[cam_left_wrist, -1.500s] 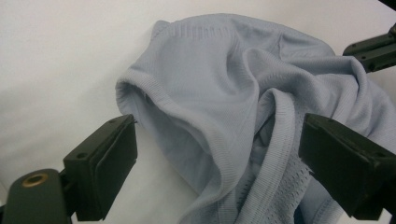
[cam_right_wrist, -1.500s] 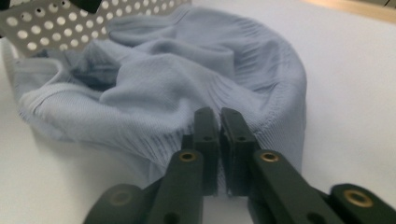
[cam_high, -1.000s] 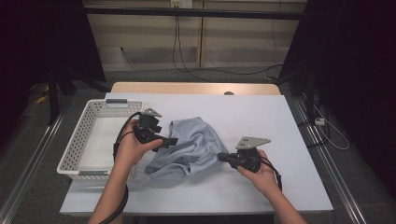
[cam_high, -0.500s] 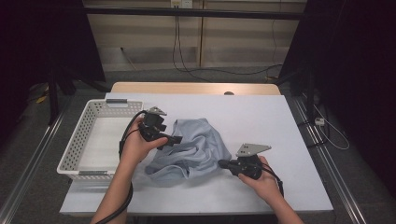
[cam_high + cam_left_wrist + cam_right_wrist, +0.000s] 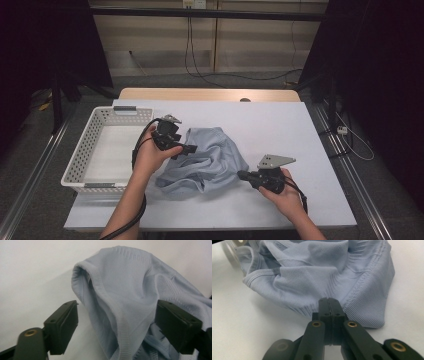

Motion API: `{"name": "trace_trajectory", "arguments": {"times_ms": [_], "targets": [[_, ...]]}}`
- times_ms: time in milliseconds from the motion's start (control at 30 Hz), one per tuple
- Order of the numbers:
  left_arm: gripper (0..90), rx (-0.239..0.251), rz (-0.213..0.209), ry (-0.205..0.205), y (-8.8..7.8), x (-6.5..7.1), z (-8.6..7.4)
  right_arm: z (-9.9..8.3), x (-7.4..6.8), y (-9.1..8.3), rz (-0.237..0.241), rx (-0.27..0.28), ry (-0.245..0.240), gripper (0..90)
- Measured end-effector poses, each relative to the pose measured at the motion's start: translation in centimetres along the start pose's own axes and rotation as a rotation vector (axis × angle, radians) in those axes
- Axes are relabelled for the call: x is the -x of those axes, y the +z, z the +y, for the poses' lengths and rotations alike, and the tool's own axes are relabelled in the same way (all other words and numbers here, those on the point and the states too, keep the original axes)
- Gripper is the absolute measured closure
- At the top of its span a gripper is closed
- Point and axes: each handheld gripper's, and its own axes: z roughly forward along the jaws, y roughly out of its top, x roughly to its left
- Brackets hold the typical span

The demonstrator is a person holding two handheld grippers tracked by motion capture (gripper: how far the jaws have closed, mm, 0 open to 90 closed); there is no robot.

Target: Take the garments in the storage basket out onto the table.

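Item: crumpled pale-blue ribbed knit garment (image 5: 202, 162), on white table (image 5: 280, 125) beside white perforated basket (image 5: 82, 165). Right gripper (image 5: 328, 301) pinched its hem; left gripper (image 5: 115, 322) closing, jaws spread astride collar (unpinched). Grasping step; next, probably clamp collar.

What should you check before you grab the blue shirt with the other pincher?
1. Left gripper open: ok. Its jaws have just been closing but stand apart.
2. Cloth between the left jaws: ok. A ribbed fold of the light blue garment lies in the gap, not yet pinched.
3. Right gripper shut: ok. The jaws are pressed together at the garment's edge.
4. Right gripper really holds cloth: cannot tell. The tips meet the hem, but no fabric shows between them.
5. Garment free of the white basket: ok. It lies on the table beside the basket.
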Motion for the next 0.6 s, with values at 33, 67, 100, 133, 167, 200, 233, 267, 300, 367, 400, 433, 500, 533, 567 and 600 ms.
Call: {"name": "trace_trajectory", "arguments": {"times_ms": [33, 67, 100, 133, 167, 200, 233, 267, 300, 367, 400, 433, 500, 533, 567, 600], "targets": [[24.1, -0.003, -0.005, 0.0, 0.05, -0.02, -0.03, 0.01, 0.03, -0.07, -0.003, 0.002, 0.003, 90.0], [27.0, -0.007, -0.004, -0.001, 0.07, -0.05, -0.05, 0.01, 0.09, -0.11, -0.002, 0.004, 0.004, 90.0], [30.2, -0.014, -0.002, 0.0, 0.08, -0.12, -0.07, 0.0, 0.13, -0.15, -0.004, 0.006, 0.005, 90.0], [34.5, -0.025, 0.0, -0.005, 0.1, -0.15, -0.12, 0.01, 0.16, -0.21, -0.007, 0.006, 0.007, 90.0], [38.6, -0.032, -0.005, -0.004, 0.11, -0.2, -0.17, 0.01, 0.2, -0.25, -0.009, 0.008, 0.009, 90.0], [41.5, -0.035, -0.015, -0.006, 0.13, -0.24, -0.22, 0.01, 0.21, -0.27, -0.011, 0.011, 0.012, 90.0], [43.9, -0.035, -0.021, -0.009, 0.15, -0.25, -0.25, 0.02, 0.21, -0.29, -0.012, 0.013, 0.011, 90.0], [47.4, -0.042, -0.022, -0.007, 0.15, -0.25, -0.26, 0.02, 0.19, -0.3, -0.012, 0.014, 0.011, 90.0], [50.6, -0.046, -0.022, -0.003, 0.21, -0.21, -0.27, 0.03, 0.17, -0.28, -0.012, 0.014, 0.01, 90.0], [56.8, -0.059, -0.033, 0.0, 0.29, -0.09, -0.23, 0.03, 0.13, -0.26, -0.01, 0.017, 0.011, 90.0], [59.6, -0.065, -0.04, 0.008, 0.34, -0.06, -0.19, 0.04, 0.1, -0.27, -0.009, 0.016, 0.012, 90.0], [62.1, -0.062, -0.043, 0.001, 0.42, 0.08, -0.17, 0.06, 0.07, -0.26, -0.007, 0.018, 0.013, 90.0], [67.4, -0.065, -0.052, 0.008, 0.52, 0.17, -0.1, 0.1, 0.02, -0.33, -0.005, 0.021, 0.015, 90.0], [69.1, -0.064, -0.056, 0.008, 0.56, 0.2, -0.06, 0.11, 0.01, -0.36, -0.003, 0.023, 0.017, 90.0], [71.9, -0.061, -0.058, -0.003, 0.57, 0.25, -0.03, 0.11, 0.01, -0.39, -0.001, 0.025, 0.017, 90.0], [75.2, -0.055, -0.062, -0.006, 0.53, 0.22, 0.03, 0.11, 0.01, -0.43, 0.002, 0.026, 0.019, 90.0]]}}
